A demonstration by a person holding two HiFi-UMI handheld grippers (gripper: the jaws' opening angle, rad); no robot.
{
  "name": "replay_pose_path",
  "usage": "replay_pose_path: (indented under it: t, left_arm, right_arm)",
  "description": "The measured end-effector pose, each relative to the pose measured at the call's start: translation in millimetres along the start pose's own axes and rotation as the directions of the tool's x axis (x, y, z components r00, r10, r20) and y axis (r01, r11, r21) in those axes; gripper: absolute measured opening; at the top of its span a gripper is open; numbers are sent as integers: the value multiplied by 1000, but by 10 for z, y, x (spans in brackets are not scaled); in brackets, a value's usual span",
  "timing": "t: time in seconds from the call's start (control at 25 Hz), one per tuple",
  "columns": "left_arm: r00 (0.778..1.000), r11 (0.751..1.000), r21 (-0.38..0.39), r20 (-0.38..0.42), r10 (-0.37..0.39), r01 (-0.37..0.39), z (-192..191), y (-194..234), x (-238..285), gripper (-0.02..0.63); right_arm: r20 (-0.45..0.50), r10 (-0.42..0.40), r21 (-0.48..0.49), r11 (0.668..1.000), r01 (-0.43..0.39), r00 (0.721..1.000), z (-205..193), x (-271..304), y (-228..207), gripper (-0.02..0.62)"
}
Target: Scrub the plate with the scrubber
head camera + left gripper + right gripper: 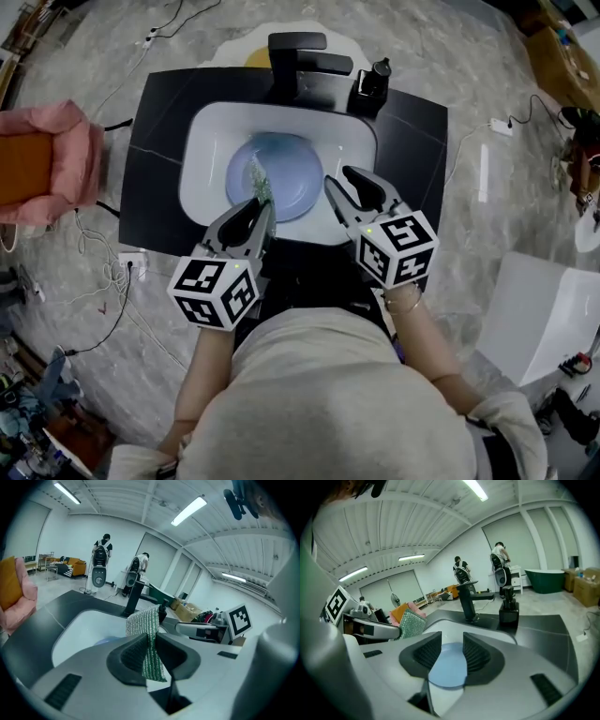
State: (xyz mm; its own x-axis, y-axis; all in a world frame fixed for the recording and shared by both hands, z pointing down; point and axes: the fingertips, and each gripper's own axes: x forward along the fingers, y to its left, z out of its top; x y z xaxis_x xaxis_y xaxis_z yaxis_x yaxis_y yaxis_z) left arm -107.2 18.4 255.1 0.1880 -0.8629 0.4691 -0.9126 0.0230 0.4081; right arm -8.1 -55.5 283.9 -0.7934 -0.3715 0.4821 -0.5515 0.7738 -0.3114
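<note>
plate (286, 183): pale blue, round, lying flat in white sink (202, 150) | scrubber (259, 178): green-silver mesh pad, upright, pinched in left gripper (262, 208), over plate's left edge

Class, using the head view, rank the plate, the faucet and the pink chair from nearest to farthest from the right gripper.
1. Plate, in the sink, just ahead-left of the right gripper.
2. Faucet, at the sink's back edge.
3. Pink chair, far left on the floor.

Free room over plate (284, 176); faucet (298, 56), dispenser (372, 82) behind
</note>
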Motion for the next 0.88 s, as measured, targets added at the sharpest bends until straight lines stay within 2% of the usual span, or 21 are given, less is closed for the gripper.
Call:
replay_pose_path:
  t: [0.2,0.36,0.52,0.64,0.88]
  left_arm:
    - [998,999,40,-50,-29,31,34,17,141,77]
    - [994,996,67,-95,-47,53,3,78,271,77]
    - [987,991,89,-135,-85,97,23,168,414,77]
    - [979,983,119,-165,-121,141,76,228,521,77]
    - [960,956,194,-218,-178,222,194,394,693,77]
  right_arm:
    - [-10,-41,79,996,42,999,-80,-27,-124,135]
    - [-47,-124,137,982,130,991,-188,-65,-375,132]
    - [-58,-176,190,964,184,983,-224,-44,-469,132]
    - [-65,-208,233,948,218,976,-242,18,-432,121]
    - [-124,-230,267,929,256,965,-336,253,-298,144]
